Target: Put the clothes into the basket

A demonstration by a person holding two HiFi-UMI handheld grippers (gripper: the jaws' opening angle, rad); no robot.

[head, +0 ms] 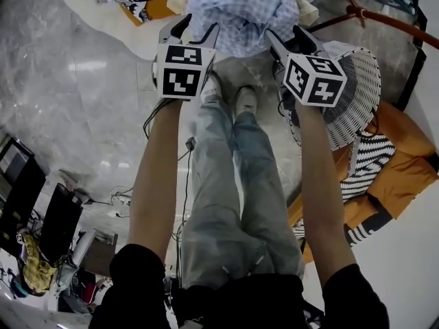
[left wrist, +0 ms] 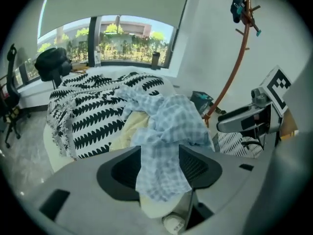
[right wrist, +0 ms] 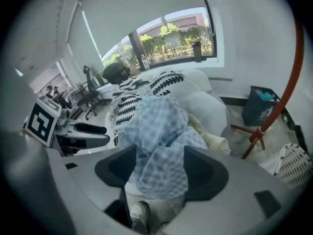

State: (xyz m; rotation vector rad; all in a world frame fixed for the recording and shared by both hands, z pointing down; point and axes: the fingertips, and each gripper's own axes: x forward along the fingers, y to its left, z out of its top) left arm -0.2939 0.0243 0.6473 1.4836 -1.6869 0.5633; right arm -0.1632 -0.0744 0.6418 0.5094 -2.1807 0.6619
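Floor [head: 82, 88]: grey polished stone, by which everything else is carried.
Basket [head: 357, 94]: white and slatted, stood on the floor.
Pouf [right wrist: 208, 106]: white and rounded, set on the floor near the basket.
On the pouf: a black-and-white patterned cloth [left wrist: 93, 111] is spread on the side far from the basket. A pale yellow cloth [left wrist: 131, 124] and a blue checked garment [head: 240, 9] are heaped nearer it.
Orange cushion [head: 405, 160]: laid just beside the basket and draped with a striped cloth [head: 370, 163].
Cables [head: 127, 196]: trailed well apart from the basket.

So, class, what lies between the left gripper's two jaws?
A fold of the pale-blue checked cloth shirt hangs between them, untouched by either pad; the left gripper view shows it.
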